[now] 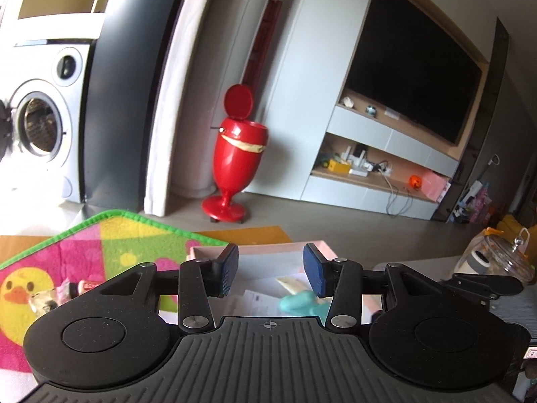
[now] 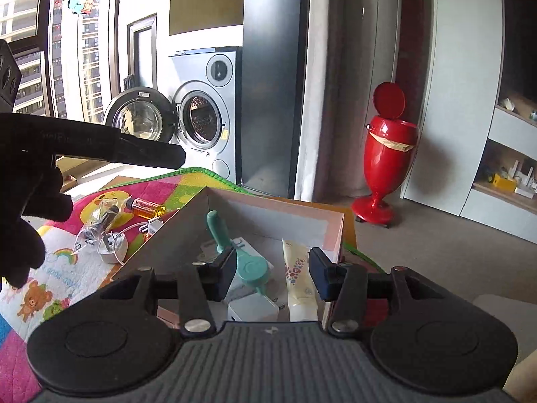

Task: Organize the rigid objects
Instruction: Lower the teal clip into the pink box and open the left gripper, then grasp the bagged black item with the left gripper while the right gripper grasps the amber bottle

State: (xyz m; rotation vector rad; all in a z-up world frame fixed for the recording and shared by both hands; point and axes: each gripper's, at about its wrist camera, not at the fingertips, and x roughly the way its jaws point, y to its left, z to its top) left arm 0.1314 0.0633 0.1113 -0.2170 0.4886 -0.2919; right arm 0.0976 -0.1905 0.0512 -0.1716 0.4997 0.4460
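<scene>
A pink open box (image 2: 335,231) rests on a colourful play mat (image 2: 67,268). Inside lie a teal-handled tool (image 2: 218,231), a cream tube (image 2: 297,268) and a white charger cube (image 2: 251,309). My right gripper (image 2: 272,273) hangs open just above them, gripping nothing. On the mat to the left of the box lie an amber bottle (image 2: 147,207), a white plug (image 2: 112,247) and a clear bag (image 2: 100,218). My left gripper (image 1: 271,268) is open and empty over the box (image 1: 255,248), with the teal tool (image 1: 298,304) below it. A black-gloved hand (image 2: 30,221) shows at the left of the right wrist view.
A red pedestal bin (image 1: 240,154) with its lid up stands on the floor beyond the mat. A washing machine (image 2: 201,121) with its door open is at the back left. A TV unit (image 1: 412,67) fills the right wall. A glass jar (image 1: 503,258) stands at right.
</scene>
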